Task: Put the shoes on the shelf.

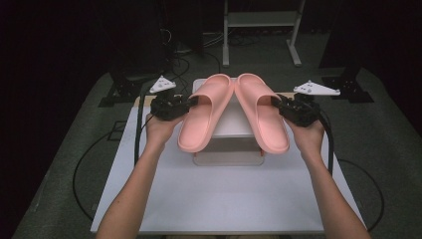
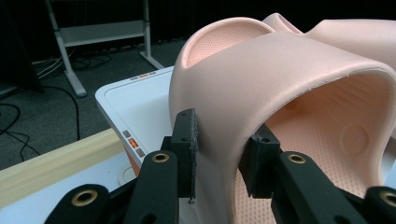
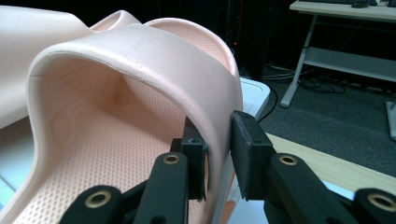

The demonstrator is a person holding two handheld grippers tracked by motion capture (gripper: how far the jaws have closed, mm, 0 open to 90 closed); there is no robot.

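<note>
Left gripper (image 1: 191,102) clamps strap of left slipper (image 1: 204,114), outer side. Right gripper (image 1: 276,101) clamps strap of right slipper (image 1: 262,112). Both slippers over white box (image 1: 234,124) near desk's (image 1: 219,204) far edge, toes touching. Pair gathered; judged release left.

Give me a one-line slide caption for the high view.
Left gripper and right gripper each clasp a pink slipper, left and right, above a white scale.

Two pink slippers (image 1: 234,112) with dotted footbeds, black fingers (image 2: 187,140), white table (image 1: 219,199).
</note>
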